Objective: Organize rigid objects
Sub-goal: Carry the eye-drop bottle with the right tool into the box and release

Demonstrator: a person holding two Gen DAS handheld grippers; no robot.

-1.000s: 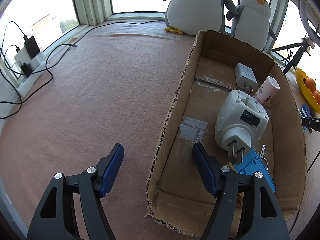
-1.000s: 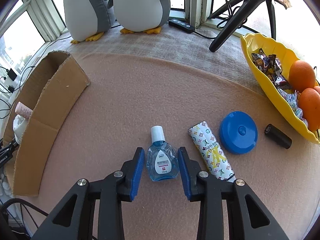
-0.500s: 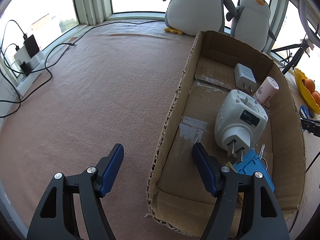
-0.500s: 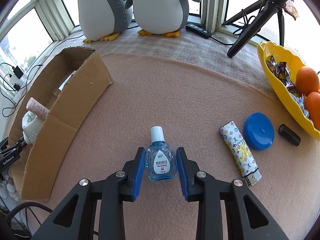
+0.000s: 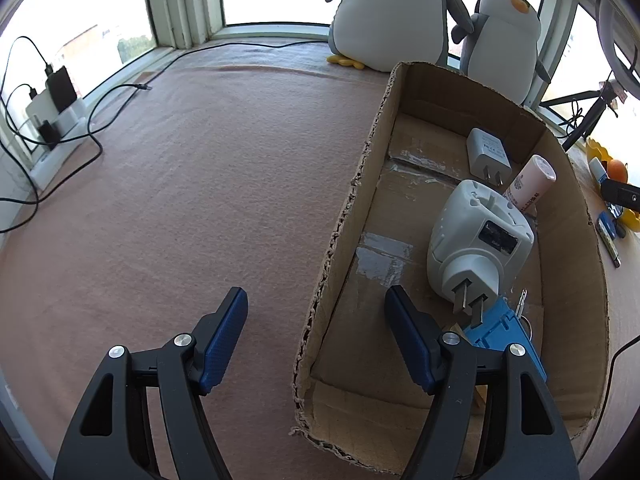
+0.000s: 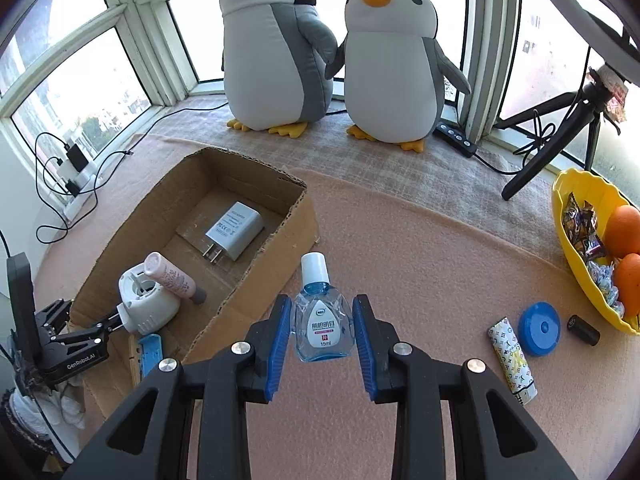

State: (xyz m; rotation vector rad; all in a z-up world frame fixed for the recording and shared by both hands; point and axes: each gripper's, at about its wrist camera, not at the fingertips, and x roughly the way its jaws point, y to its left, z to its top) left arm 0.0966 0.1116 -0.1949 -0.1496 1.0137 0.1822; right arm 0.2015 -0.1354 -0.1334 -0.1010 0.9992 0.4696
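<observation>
My right gripper (image 6: 322, 298) is shut on a small clear-blue eye-drop bottle (image 6: 323, 324) with a white cap, held in the air just right of the cardboard box (image 6: 276, 256). In the box lie a white charger (image 6: 234, 230), a pink tube (image 6: 172, 278), a white travel adapter (image 6: 146, 304) and a blue case (image 6: 148, 352). My left gripper (image 5: 316, 291) stands open over the box's left wall (image 5: 348, 208), one finger on each side, touching nothing. The adapter (image 5: 476, 248) lies just beyond its right finger.
On the pink mat to the right lie a patterned tube (image 6: 512, 360), a blue round lid (image 6: 540, 328) and a small black cylinder (image 6: 584, 330). A yellow bowl (image 6: 560, 216) holds oranges and sweets. Two plush penguins (image 6: 276, 52), a tripod (image 6: 560, 128) and cables (image 5: 96, 136) line the window side.
My right gripper has risen and swung left toward the box with the bottle in it; the mat items have slid off to the right. The left gripper has kept still.
</observation>
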